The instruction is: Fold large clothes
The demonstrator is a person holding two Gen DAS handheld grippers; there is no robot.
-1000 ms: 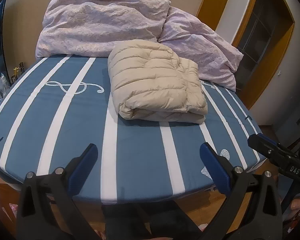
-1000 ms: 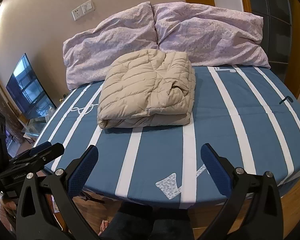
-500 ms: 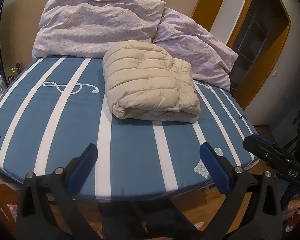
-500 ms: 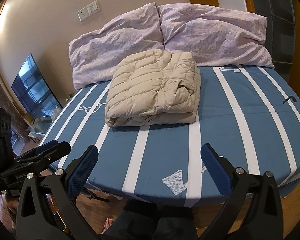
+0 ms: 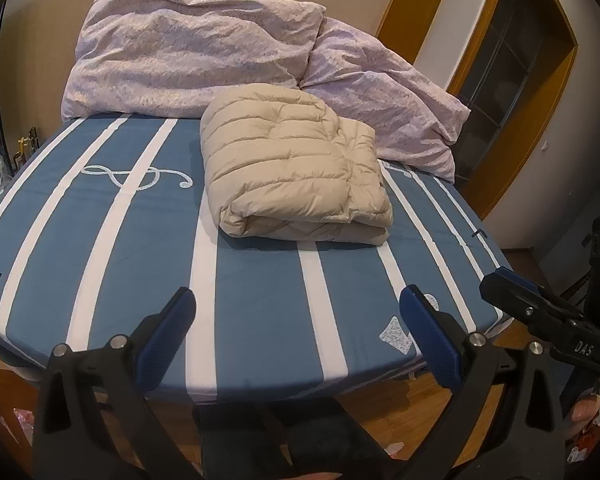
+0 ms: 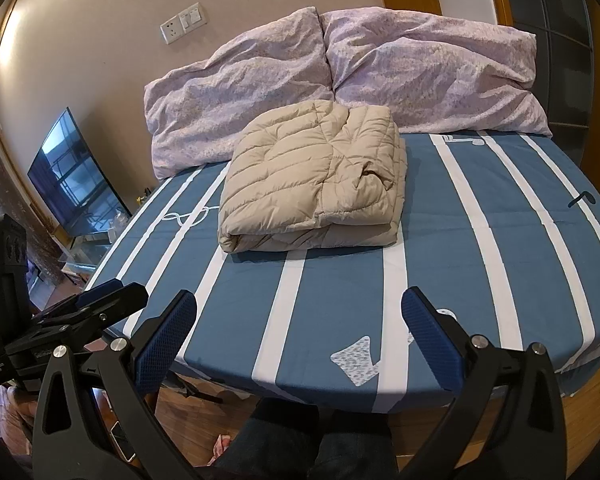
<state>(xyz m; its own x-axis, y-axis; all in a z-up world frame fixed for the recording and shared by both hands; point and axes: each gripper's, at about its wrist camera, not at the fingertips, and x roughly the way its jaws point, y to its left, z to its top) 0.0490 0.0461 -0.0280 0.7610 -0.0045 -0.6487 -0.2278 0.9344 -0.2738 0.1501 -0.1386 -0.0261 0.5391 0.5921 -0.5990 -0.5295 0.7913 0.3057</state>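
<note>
A beige quilted down jacket (image 5: 296, 168) lies folded into a thick rectangle in the middle of the bed, in front of the pillows; it also shows in the right wrist view (image 6: 316, 180). My left gripper (image 5: 298, 320) is open and empty, held off the near edge of the bed, well short of the jacket. My right gripper (image 6: 300, 320) is open and empty too, also back from the bed's near edge. Each gripper shows at the side of the other's view.
The bed has a blue sheet with white stripes (image 5: 100, 240) (image 6: 500, 220). Two lilac pillows (image 5: 188, 64) (image 6: 432, 68) lean on the wall behind the jacket. A TV (image 6: 76, 176) stands left of the bed. A wooden door frame (image 5: 512, 92) is at right. Wooden floor lies below.
Both grippers have drawn back from the bed and risen slightly; more of the bed's near edge and floor shows. The jacket has not moved.
</note>
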